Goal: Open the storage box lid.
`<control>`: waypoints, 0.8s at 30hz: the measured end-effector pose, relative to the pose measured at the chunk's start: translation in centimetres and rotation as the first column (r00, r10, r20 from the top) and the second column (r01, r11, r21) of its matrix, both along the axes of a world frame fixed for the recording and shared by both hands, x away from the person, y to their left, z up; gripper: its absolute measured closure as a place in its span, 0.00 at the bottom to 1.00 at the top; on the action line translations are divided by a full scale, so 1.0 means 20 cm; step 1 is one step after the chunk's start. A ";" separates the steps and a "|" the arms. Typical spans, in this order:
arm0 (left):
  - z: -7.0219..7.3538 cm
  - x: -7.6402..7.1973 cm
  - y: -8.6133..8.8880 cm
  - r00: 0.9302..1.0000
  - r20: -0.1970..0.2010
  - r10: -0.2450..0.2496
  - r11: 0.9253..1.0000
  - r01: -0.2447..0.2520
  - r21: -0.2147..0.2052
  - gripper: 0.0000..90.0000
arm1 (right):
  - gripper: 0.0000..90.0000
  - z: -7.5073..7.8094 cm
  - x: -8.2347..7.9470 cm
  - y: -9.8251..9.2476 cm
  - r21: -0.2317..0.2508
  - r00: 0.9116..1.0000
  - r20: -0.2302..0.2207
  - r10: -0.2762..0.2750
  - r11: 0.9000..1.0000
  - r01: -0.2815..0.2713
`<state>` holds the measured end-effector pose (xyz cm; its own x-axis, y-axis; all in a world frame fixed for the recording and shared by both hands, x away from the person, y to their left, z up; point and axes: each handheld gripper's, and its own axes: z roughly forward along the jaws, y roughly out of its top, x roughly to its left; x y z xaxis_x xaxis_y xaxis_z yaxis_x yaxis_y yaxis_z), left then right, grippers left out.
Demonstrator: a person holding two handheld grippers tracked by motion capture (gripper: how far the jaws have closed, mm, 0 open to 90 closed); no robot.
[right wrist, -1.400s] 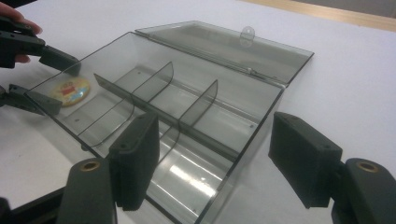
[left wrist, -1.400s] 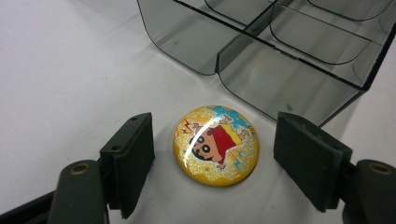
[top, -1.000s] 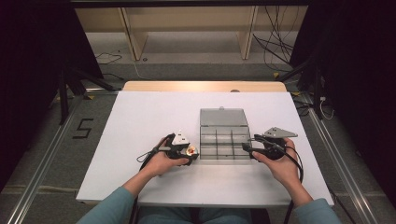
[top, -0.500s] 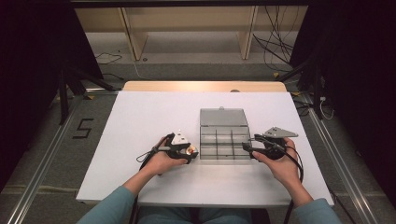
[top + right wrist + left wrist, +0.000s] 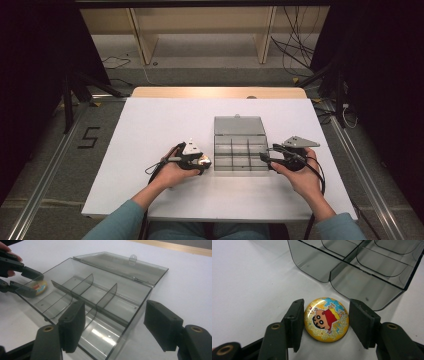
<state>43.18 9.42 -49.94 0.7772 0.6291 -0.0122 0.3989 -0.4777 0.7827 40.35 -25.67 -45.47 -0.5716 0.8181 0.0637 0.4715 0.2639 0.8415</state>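
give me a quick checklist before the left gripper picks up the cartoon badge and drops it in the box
1. Badge centred between the left gripper jaws: ok. The jaws have just been closing, with the badge between them.
2. Pads pressing on the badge: not ok; one pad looks to touch its rim, a gap shows at the other.
3. Badge flat on the white table, outside the box: ok.
4. Compartment box lid open, laid back: ok.
5. Compartments free for the badge: ok, nothing lies in those that show.
6. Right gripper steadying the box: not ok; jaws open around its near corner, not clamped.
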 end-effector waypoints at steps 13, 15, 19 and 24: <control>0.05 -0.03 0.02 1.000 0.029 0.004 1.000 -0.004 -0.025 0.53 | 0.38 0.00 0.00 0.00 0.007 1.000 0.000 0.001 1.000 -0.001; 0.06 -0.03 0.02 0.999 0.035 0.008 0.999 -0.007 -0.032 0.52 | 0.38 0.00 0.00 0.00 0.005 1.000 0.000 0.003 1.000 -0.003; 0.07 -0.04 0.02 0.999 0.042 0.012 0.999 -0.010 -0.035 0.52 | 0.38 0.00 0.00 0.00 0.005 1.000 0.002 0.006 1.000 -0.006; 0.09 -0.04 0.03 0.998 0.052 0.020 0.999 -0.017 -0.050 0.53 | 0.38 0.00 -0.01 0.01 0.004 1.000 0.001 0.008 1.000 -0.008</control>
<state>42.30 9.99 -48.11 0.7659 0.6430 -0.0029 0.3648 -0.4309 0.8254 40.23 -25.55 -45.45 -0.5782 0.8133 0.0659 0.4682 0.2646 0.8431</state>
